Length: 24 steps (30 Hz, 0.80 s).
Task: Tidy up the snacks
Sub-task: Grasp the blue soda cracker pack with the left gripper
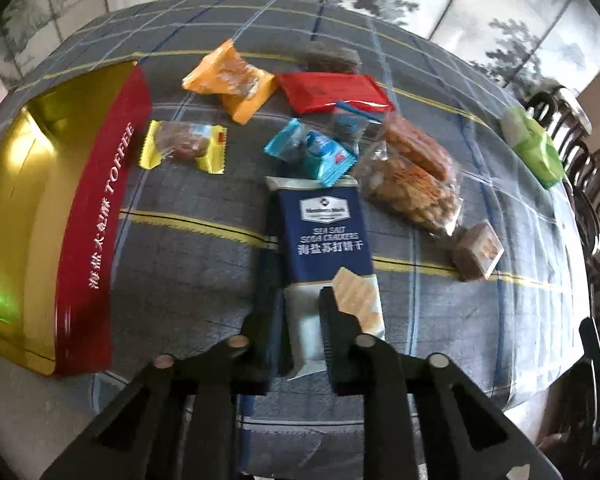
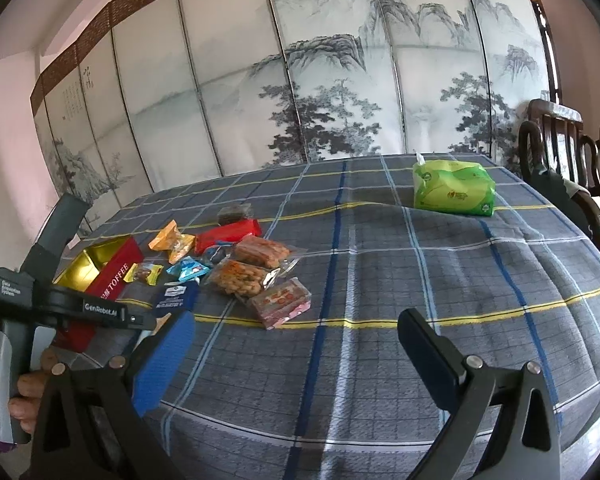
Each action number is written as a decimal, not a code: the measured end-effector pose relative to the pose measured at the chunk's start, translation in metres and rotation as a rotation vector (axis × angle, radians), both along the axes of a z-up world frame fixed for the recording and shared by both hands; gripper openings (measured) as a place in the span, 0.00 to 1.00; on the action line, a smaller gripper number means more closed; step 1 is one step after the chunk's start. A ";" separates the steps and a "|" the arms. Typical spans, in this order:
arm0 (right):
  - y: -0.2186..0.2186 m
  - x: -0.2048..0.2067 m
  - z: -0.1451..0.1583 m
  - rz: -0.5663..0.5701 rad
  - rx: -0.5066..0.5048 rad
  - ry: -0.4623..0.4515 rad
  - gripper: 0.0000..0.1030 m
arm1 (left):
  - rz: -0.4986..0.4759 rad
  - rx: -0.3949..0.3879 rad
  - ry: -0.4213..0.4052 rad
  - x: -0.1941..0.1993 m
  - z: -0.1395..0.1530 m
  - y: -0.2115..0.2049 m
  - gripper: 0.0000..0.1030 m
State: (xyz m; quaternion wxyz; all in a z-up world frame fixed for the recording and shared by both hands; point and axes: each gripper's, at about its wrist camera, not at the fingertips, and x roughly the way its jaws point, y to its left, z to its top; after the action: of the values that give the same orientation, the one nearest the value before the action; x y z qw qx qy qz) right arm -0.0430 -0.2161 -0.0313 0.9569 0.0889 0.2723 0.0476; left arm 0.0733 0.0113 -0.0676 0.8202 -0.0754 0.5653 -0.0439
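Meanwhile left claw (image 1: 296, 320) pinches cracker packet (image 1: 324, 224) — snack pile (image 1: 410, 178) crowds beyond; right claw (image 2: 296, 344) gapes, empty.

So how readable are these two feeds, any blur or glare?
Left wrist: slight motion blur, glare inside the gold-lined red toffee tin; navy soda cracker packet print stays legible. Right wrist: sharper, even daylight, heavy fisheye bending around the green tissue pack.

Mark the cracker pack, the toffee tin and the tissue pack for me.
cracker pack (image 1: 327, 228): left wrist view, navy label.
toffee tin (image 1: 100, 216): left wrist view, red side wall.
tissue pack (image 2: 454, 194): right wrist view, green front.
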 end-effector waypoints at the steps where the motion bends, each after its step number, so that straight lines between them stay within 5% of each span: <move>1: 0.002 0.000 0.000 0.003 -0.002 -0.001 1.00 | -0.001 -0.007 0.019 0.008 0.002 -0.004 0.42; 4: 0.008 -0.001 0.001 0.016 -0.017 0.000 1.00 | 0.013 -0.064 -0.007 0.017 0.009 -0.005 0.67; 7: 0.011 -0.001 0.002 0.025 -0.024 -0.001 1.00 | -0.019 -0.050 -0.050 0.021 0.014 -0.012 0.79; 13: 0.007 0.001 -0.002 0.018 -0.011 0.015 1.00 | -0.019 0.034 0.085 0.039 -0.014 -0.026 0.79; 16: 0.004 0.002 -0.003 0.013 -0.008 0.016 1.00 | -0.091 0.180 0.038 0.035 -0.016 -0.048 0.71; 17: 0.003 0.002 -0.003 0.013 -0.007 0.017 1.00 | -0.114 0.177 0.005 0.032 -0.015 -0.052 0.49; 19: 0.003 0.004 -0.004 0.013 -0.005 0.022 1.00 | -0.127 0.201 -0.032 0.024 -0.011 -0.057 0.46; 24: 0.002 0.004 -0.005 0.012 0.002 0.030 1.00 | -0.135 0.113 -0.050 0.012 -0.009 -0.041 0.45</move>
State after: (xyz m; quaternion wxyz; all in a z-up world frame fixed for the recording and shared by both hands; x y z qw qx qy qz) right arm -0.0387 -0.2140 -0.0364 0.9523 0.0888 0.2872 0.0520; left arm 0.0854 -0.0293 -0.0767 0.8322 0.0106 0.5501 -0.0689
